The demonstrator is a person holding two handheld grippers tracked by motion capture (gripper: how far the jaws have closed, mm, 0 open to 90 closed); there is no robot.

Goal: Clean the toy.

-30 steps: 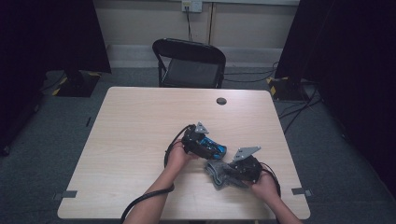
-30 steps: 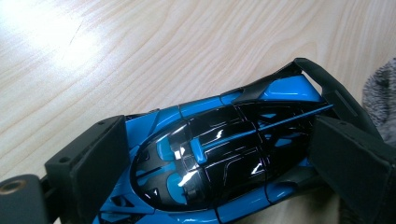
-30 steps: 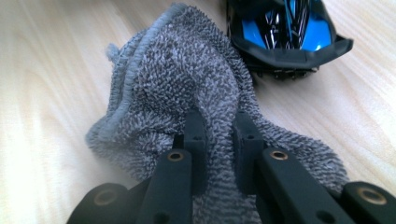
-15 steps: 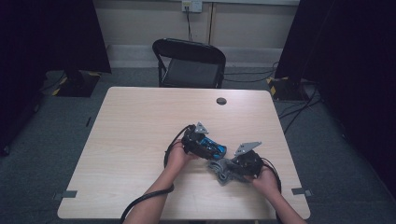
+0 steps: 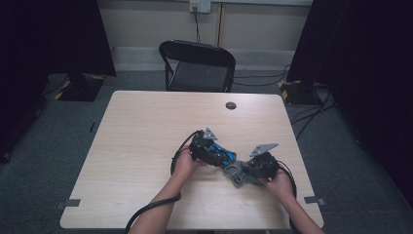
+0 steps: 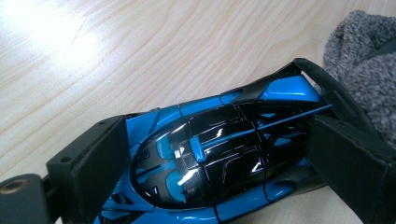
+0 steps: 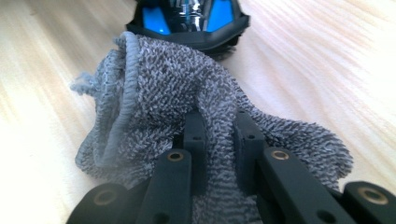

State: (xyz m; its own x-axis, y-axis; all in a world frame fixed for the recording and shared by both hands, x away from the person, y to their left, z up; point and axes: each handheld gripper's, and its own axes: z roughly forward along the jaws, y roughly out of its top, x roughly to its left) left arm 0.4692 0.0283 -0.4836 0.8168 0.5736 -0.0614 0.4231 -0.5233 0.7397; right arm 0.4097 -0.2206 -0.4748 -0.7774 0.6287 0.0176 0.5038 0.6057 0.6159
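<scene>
1. Grey terry cloth is pinched between the jaws of the right gripper, which are nearly together on a fold of it; its free end now touches the rear of the blue and black toy car.
2. Compared with a second ago, the right gripper has slid across the bench toward the car, closing the gap that stood between cloth and car.
3. Judging by that, wiping of the car's tail is about to begin or has just begun.
4. Steady in place, the left gripper clamps the car by its two sides and pins it on the bench near the front edge.
5. Pale wood-grain laminate covers the bench, with a small dark disc near its far edge.
6. Beyond it stand a black folding chair, dark curtains, grey carpet and trailing cables.
</scene>
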